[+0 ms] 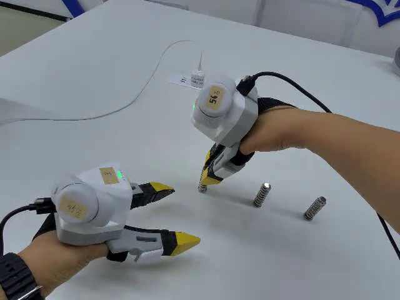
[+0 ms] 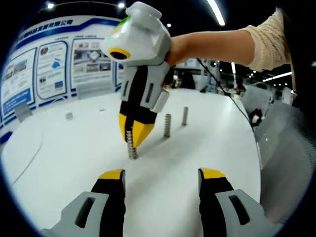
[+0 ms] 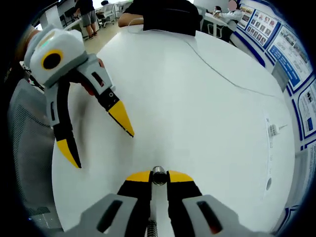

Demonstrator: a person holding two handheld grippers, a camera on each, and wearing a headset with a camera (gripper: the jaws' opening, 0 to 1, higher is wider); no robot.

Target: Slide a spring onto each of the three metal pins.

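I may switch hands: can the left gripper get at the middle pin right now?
Probably yes. The left gripper is open, with bare table between it and the middle pin. The right gripper, shut on the nearest spring, stands just beside that path.

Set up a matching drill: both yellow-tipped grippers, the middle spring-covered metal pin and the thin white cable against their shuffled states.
1 left gripper
2 right gripper
3 middle spring-covered metal pin
4 thin white cable

A stands free on the white table
B fingers shut on a spring-covered pin
C lies curved across the table
D fingers open, empty

Pairs: 1-D, 2-B, 3-A, 4-C
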